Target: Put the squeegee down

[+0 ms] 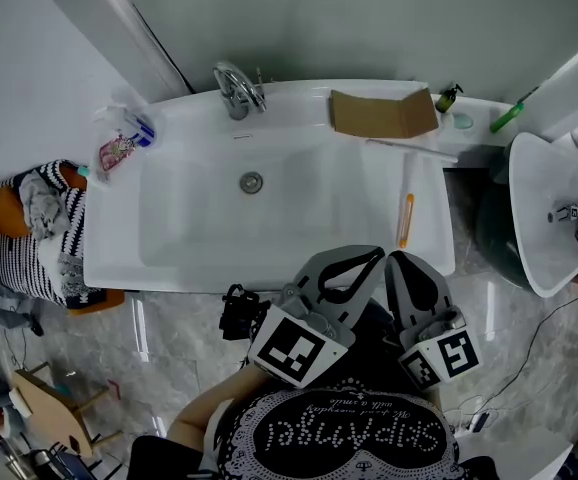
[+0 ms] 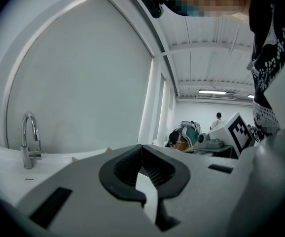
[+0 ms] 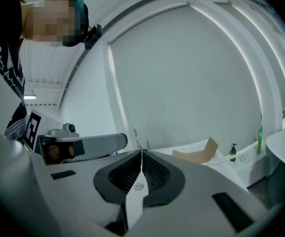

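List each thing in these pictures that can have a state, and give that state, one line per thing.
left gripper, shut, holding nothing
right gripper, shut, holding nothing
squeegee, lying at the bathtub's right end, held by neither gripper
faucet, no water seen flowing
bathtub, no water in it
cardboard, lying on the tub's rim
pump bottle, standing upright

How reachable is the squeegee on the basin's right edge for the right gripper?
Probably yes: the squeegee lies uncovered just ahead of the right gripper, with nothing between them, though its shut jaws would need opening first.
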Motion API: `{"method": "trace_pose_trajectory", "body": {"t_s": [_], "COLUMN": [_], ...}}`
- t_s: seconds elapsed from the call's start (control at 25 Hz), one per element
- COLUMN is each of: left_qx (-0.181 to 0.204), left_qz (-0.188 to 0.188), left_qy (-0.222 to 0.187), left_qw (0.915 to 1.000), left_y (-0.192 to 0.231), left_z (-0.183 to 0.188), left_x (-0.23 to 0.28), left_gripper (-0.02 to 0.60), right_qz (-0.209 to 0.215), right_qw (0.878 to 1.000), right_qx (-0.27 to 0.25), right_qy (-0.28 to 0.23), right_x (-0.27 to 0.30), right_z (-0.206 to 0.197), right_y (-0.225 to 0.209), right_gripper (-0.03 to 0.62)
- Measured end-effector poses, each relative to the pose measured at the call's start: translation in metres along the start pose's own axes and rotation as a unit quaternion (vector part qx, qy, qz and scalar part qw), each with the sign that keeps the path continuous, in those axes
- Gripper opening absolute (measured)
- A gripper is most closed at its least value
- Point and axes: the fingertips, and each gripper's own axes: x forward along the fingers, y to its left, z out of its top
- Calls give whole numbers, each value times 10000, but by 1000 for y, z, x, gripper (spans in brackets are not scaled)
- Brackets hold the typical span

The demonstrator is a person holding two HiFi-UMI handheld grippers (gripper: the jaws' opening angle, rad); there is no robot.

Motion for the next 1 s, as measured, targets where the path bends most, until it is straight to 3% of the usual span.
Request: {"method": "trace_pose_trajectory", "body": {"t_s": [1.0], "left_qx": [-66], "left_qz": [-14], "left_qy": [-22], "left_qw": [10000], "left_y": [8], "left_z": [-3], "left_x": [-11], "left_gripper": [6], "right_qz": [34], "right_qw": [9999], "right_qx": [111], "right_qy": [112], "right_x": [10], "right_z": [-8], "right_y": [11], "right_gripper": [21]}}
